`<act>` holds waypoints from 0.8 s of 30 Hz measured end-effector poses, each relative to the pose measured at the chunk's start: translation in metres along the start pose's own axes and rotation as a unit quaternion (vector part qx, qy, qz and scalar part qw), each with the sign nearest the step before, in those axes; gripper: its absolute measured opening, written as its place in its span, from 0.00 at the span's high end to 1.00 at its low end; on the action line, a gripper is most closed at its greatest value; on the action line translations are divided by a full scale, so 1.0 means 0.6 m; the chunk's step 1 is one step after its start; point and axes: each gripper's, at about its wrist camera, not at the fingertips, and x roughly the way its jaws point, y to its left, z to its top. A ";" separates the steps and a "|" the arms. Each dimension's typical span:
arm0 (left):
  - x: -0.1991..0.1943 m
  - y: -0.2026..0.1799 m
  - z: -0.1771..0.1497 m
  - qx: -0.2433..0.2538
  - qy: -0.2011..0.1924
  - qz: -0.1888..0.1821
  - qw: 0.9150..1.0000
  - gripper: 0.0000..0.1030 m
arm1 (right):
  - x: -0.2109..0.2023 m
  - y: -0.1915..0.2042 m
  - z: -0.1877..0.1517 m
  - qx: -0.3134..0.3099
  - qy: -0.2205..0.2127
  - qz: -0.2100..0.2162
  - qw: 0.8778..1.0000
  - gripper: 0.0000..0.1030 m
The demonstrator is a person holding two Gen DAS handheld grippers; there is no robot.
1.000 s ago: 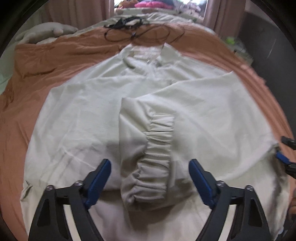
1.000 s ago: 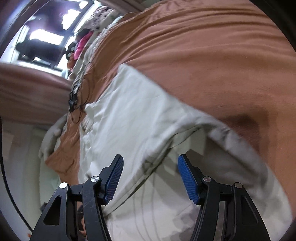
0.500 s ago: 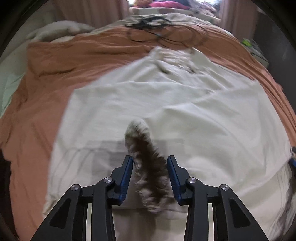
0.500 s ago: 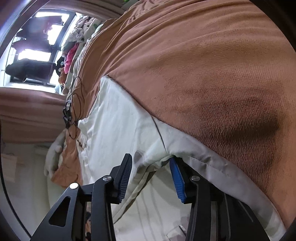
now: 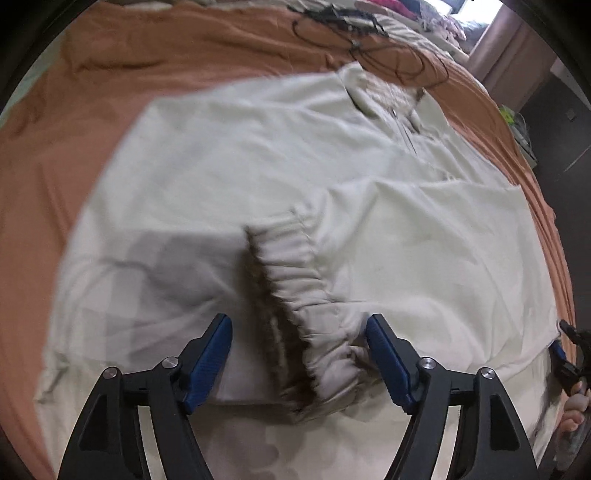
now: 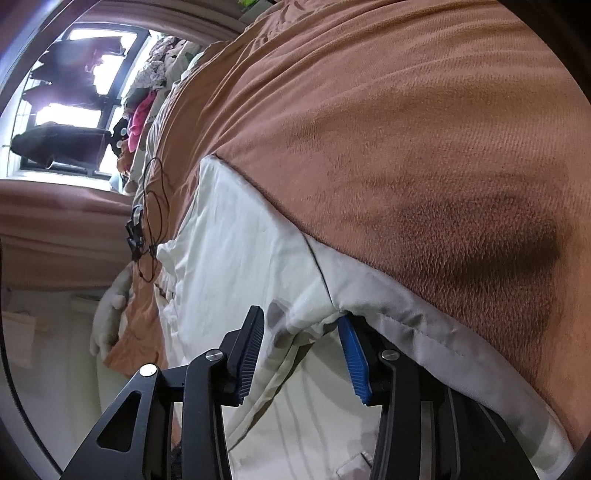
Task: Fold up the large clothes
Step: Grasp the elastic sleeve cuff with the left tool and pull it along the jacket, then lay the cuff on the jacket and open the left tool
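Observation:
A cream jacket (image 5: 221,155) lies spread on a brown bedspread (image 5: 166,51), collar (image 5: 384,92) at the far end. One sleeve is folded across its body, and the gathered elastic cuff (image 5: 295,273) rests between the jaws of my left gripper (image 5: 298,317). Those jaws are opening and the left pad stands clear of the cuff. My right gripper (image 6: 299,314) is at the jacket's (image 6: 236,240) near right corner, closing around the hem (image 6: 406,314), which drapes over its right pad. It also shows at the right edge of the left wrist view (image 5: 565,354).
Black cables (image 5: 369,33) lie on the bedspread beyond the collar and also show in the right wrist view (image 6: 151,206). A hand (image 5: 576,402) holds the right gripper. Clothes are piled by the window (image 6: 140,114). Bare bedspread (image 6: 406,129) stretches to the right of the hem.
My left gripper closed on the cuff, carried it across the jacket, then spread its jaws again. My right jaws narrowed around the hem and stayed in place.

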 end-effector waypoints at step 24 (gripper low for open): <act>-0.061 0.026 0.014 -0.002 -0.055 0.033 0.998 0.26 | -0.005 0.024 -0.019 0.014 0.020 -0.013 1.000 0.46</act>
